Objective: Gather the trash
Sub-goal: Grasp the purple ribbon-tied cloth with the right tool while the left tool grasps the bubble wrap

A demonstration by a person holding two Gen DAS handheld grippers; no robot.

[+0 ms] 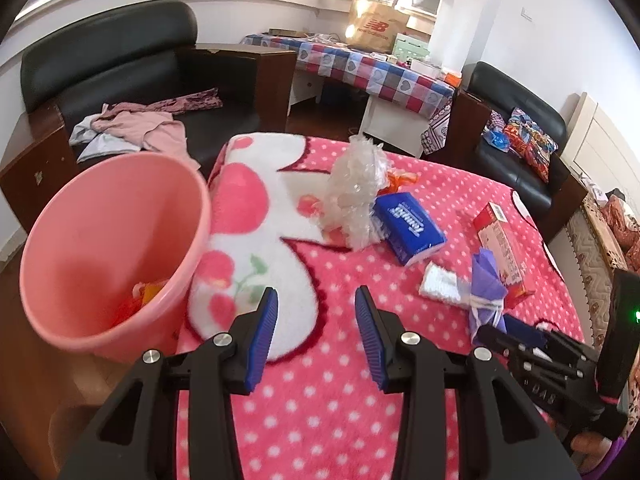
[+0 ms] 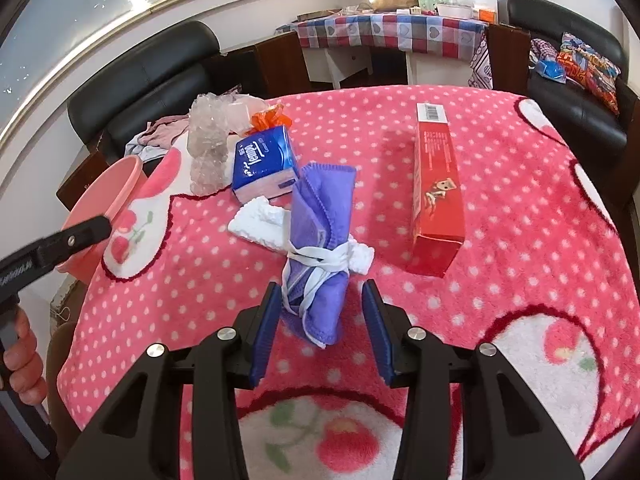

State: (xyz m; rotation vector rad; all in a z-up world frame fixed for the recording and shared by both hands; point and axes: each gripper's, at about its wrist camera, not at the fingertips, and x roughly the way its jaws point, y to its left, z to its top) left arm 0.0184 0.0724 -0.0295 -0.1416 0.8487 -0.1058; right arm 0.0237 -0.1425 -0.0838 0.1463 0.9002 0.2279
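Note:
A pink bin (image 1: 112,248) stands at the bed's left edge with orange scraps in its bottom. My left gripper (image 1: 317,289) hovers open over the pink dotted blanket (image 1: 328,380), nothing between its fingers. On the blanket lie crumpled clear plastic (image 2: 208,148), an orange wrapper (image 2: 268,118), a blue tissue pack (image 2: 264,164), white tissue (image 2: 260,224) and a purple cloth bundle (image 2: 320,216) tied with a white strip. My right gripper (image 2: 321,285) is open. The bundle's near end lies between its fingers, with a gap on the right side.
A long red box (image 2: 438,196) lies right of the bundle. Behind the bed are a black sofa (image 1: 120,64) with clothes, a checkered table (image 1: 360,64) and a black armchair (image 1: 516,132) holding bags. A person's hand (image 2: 20,356) grips the left tool.

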